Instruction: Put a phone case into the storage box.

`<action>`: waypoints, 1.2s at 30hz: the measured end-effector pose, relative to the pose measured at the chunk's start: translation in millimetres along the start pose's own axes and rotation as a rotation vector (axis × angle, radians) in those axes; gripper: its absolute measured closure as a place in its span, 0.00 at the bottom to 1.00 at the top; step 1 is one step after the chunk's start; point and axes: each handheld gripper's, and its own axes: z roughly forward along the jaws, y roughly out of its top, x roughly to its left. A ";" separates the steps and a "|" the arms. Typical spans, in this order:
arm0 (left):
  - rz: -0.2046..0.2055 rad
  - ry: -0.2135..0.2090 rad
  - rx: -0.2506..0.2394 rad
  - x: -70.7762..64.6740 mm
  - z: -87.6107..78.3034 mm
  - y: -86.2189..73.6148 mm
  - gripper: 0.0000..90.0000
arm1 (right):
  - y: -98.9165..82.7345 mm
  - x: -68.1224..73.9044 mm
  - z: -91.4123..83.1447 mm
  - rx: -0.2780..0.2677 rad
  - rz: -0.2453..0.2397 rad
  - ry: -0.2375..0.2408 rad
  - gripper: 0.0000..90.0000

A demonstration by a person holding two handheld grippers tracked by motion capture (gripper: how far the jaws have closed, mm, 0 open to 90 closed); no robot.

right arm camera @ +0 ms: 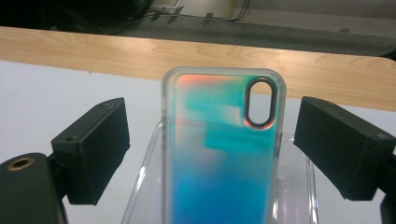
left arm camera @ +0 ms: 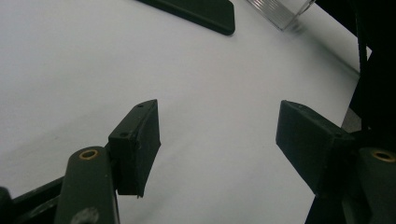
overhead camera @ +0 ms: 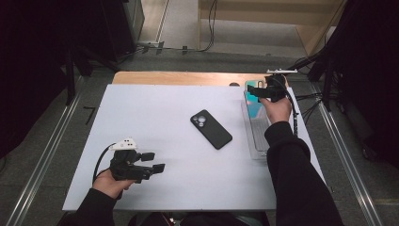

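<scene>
Evidently the step in hand is handling the iridescent teal-and-orange phone case with its oval camera cutout (right arm camera: pixel 219 149), which lies in the clear plastic tray (right arm camera: pixel 140 186) at the far right of the white table (overhead camera: pixel 155 117). The right gripper (right arm camera: pixel 210 140) hovers over the case's far end; its jaws stand apart on either side of the case, and a sliver of gap shows at each edge, so the pads seem not to press on it, though the close view makes that hard to confirm. The left gripper (left arm camera: pixel 217 135) rests near the table's near left edge with its jaws wide and nothing between them. A black smartphone lying face down (overhead camera: pixel 211 129) waits mid-table. Judging by this, the next move calls either for closing squarely on the case's long edges to lift it, or for pulling clear without nudging it.
</scene>
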 end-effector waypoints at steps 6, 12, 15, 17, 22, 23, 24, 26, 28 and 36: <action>-0.020 -0.004 -0.004 3.0 0.2 3.7 0.34 | -2.6 6.2 -21.2 0.031 -0.035 0.064 0.10; -0.028 -0.007 0.006 5.5 2.0 8.1 0.34 | -9.2 13.7 -40.3 0.041 -0.057 0.113 0.10; -0.032 -0.005 0.014 7.1 3.2 9.8 0.34 | -13.5 17.2 -48.7 0.051 -0.061 0.153 0.10; -0.035 -0.006 0.019 8.1 4.0 10.9 0.34 | -16.5 20.6 -53.7 0.052 -0.073 0.165 0.10; -0.033 -0.010 0.024 10.7 4.5 13.4 0.34 | -23.2 28.9 -67.2 0.036 -0.084 0.216 0.13; -0.033 -0.012 0.027 11.3 4.7 13.6 0.34 | -24.4 30.4 -70.1 0.036 -0.077 0.231 0.13; -0.036 -0.013 0.028 11.8 5.3 13.7 0.34 | -25.5 31.4 -72.3 0.035 -0.074 0.252 0.13; -0.037 -0.014 0.033 12.9 6.1 14.0 0.34 | -27.6 34.6 -76.0 0.046 -0.083 0.264 0.13; -0.040 -0.016 0.036 13.6 6.9 14.9 0.34 | -30.6 37.7 -79.2 0.044 -0.086 0.279 0.13; -0.032 -0.023 0.042 15.5 8.5 18.2 0.34 | -45.2 48.1 -88.9 0.065 -0.130 0.323 0.13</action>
